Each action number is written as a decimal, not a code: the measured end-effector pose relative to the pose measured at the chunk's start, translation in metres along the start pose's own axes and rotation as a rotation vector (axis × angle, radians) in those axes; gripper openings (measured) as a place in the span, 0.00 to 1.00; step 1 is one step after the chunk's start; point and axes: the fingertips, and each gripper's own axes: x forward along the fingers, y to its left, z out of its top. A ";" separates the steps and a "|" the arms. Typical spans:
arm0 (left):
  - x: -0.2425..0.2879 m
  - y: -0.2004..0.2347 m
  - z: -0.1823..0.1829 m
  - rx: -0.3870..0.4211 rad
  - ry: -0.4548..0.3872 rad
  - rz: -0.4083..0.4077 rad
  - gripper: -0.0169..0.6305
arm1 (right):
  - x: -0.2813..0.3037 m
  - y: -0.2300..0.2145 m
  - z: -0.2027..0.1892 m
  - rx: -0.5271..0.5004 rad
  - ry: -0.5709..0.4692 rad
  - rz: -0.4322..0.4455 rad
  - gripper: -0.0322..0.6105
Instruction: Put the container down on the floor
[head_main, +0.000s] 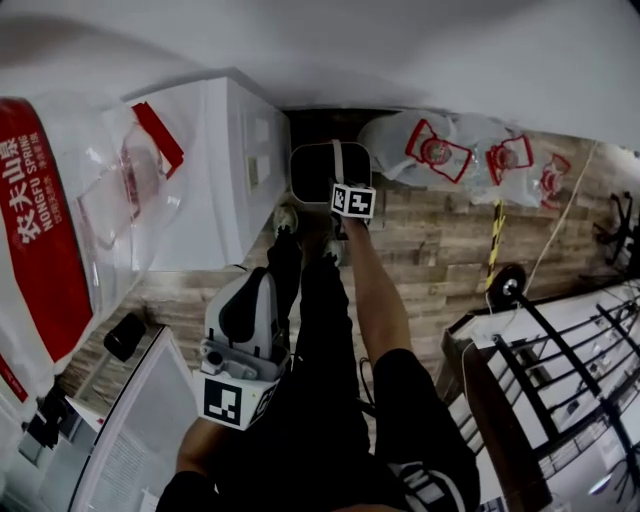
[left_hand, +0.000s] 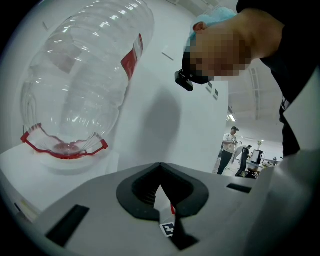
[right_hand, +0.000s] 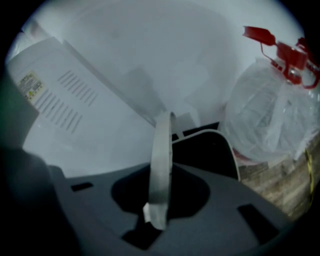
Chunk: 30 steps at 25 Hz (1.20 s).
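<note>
Head view: right tool (head_main: 340, 180) clenched on white strap handle (head_main: 338, 158) of black rounded-square container (head_main: 312, 182), hanging low over wood-plank floor (head_main: 430, 240) by white cabinet (head_main: 215, 170); I can't tell if it touches down. Left tool (head_main: 266, 282) clamped together, empty, near wearer's legs (head_main: 320, 330). Clear water bottles w/ red handles (head_main: 440, 150) lie to the right.

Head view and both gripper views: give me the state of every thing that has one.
container: open-topped, hanging from its handle; contact with the floor unclear.
handle: upright, pinched between jaws.
right gripper: shut on the handle.
left gripper: shut, empty.
large bottle: clear, looks empty, resting on the white unit.
bagged bottles: on the floor, wrapped in plastic.
</note>
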 end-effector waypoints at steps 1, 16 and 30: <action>0.001 0.000 -0.002 0.003 0.003 0.000 0.07 | 0.005 -0.001 0.000 -0.005 0.004 0.001 0.17; 0.007 0.013 -0.010 -0.011 0.030 0.029 0.07 | 0.058 -0.002 0.025 -0.018 -0.016 0.016 0.17; 0.011 0.014 -0.025 -0.021 0.059 0.029 0.07 | 0.079 -0.037 0.033 -0.019 0.012 -0.044 0.17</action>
